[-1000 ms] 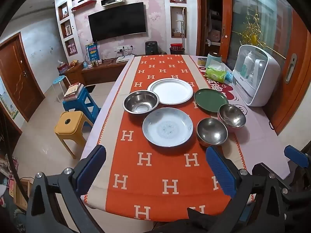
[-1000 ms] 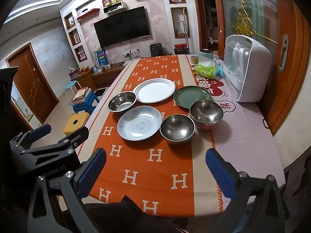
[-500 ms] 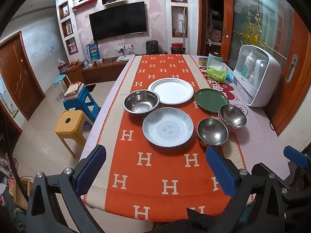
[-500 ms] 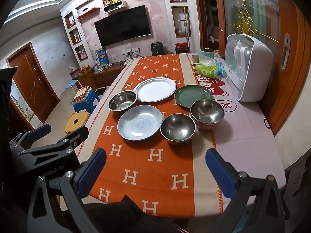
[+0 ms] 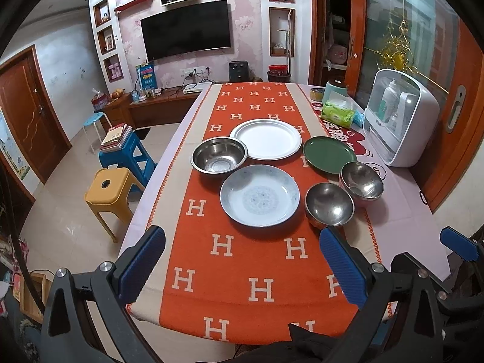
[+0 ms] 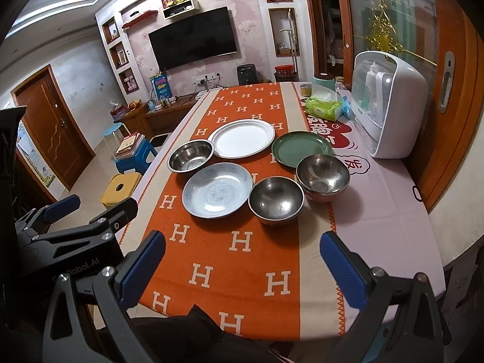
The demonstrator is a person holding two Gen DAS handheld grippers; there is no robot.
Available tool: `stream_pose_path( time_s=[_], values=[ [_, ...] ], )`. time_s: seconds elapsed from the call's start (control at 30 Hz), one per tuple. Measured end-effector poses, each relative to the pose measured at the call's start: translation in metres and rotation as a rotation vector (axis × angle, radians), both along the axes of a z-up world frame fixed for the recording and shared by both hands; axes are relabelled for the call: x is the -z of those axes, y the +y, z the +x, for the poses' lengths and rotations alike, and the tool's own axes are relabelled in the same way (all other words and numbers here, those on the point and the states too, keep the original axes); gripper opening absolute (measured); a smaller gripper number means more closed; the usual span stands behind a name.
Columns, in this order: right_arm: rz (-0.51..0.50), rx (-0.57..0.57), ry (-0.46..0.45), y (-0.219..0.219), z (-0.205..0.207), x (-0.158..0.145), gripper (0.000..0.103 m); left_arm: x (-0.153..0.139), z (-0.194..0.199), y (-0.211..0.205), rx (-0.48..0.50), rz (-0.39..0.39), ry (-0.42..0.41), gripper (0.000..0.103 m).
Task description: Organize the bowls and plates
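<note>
On the orange runner point(image 5: 242, 272) lie a white plate point(image 5: 266, 142), a green plate point(image 5: 329, 154), a blue-patterned plate point(image 5: 260, 199), a wide steel bowl point(image 5: 219, 158) and two smaller steel bowls point(image 5: 329, 204) point(image 5: 361, 181). They also show in the right wrist view: white plate point(image 6: 242, 137), green plate point(image 6: 299, 148), patterned plate point(image 6: 217, 190), steel bowls point(image 6: 190, 158) point(image 6: 276, 200) point(image 6: 323, 173). My left gripper point(image 5: 242, 269) and right gripper point(image 6: 242, 269) are both open and empty, held above the table's near end, short of the dishes.
A white countertop appliance point(image 5: 399, 118), a green wipes pack point(image 5: 337, 115) and a teal canister point(image 5: 335, 89) stand on the table's right side. Yellow point(image 5: 109, 187) and blue point(image 5: 127, 154) stools stand on the floor to the left. A wooden door point(image 5: 453, 121) is on the right.
Both grippers have drifted very slightly; the view is nearly the same. The dishes have not moved and both grippers stay open.
</note>
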State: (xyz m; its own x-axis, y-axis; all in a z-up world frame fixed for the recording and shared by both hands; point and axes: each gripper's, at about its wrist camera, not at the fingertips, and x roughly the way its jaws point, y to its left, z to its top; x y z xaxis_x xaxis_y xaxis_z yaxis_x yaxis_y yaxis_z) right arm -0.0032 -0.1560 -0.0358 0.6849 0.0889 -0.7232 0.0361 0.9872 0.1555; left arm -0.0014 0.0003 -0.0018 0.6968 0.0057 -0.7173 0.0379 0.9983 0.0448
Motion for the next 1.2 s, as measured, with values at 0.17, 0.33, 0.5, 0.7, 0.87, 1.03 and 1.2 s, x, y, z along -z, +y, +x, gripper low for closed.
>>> stream_pose_path(
  time_s=[0.17,0.33,0.5,0.7,0.87,1.03,1.2],
  values=[
    [0.005,-0.009,0.004,-0.003,-0.002,0.006,0.102,0.0,-0.004,-0.003,-0.01,0.0,0.009,0.101],
    [0.009,-0.018,0.004,-0.009,-0.001,0.004,0.102,0.003,-0.008,-0.009,-0.024,-0.003,0.014,0.101],
    [0.012,-0.04,0.002,-0.015,-0.003,0.006,0.102,0.004,-0.011,-0.015,-0.037,-0.009,0.019,0.101],
    [0.017,-0.069,-0.001,-0.028,-0.003,0.003,0.102,0.003,-0.017,-0.023,-0.062,-0.02,0.025,0.101],
    [0.015,-0.1,0.002,-0.041,-0.002,0.003,0.102,0.005,-0.024,-0.032,-0.091,-0.03,0.028,0.101],
    [0.018,-0.127,0.014,-0.052,-0.007,0.006,0.102,0.01,-0.034,-0.041,-0.124,-0.048,0.042,0.101],
    [0.016,-0.149,0.015,-0.061,-0.013,0.009,0.102,0.015,-0.043,-0.049,-0.136,-0.071,0.056,0.101]
  ],
)
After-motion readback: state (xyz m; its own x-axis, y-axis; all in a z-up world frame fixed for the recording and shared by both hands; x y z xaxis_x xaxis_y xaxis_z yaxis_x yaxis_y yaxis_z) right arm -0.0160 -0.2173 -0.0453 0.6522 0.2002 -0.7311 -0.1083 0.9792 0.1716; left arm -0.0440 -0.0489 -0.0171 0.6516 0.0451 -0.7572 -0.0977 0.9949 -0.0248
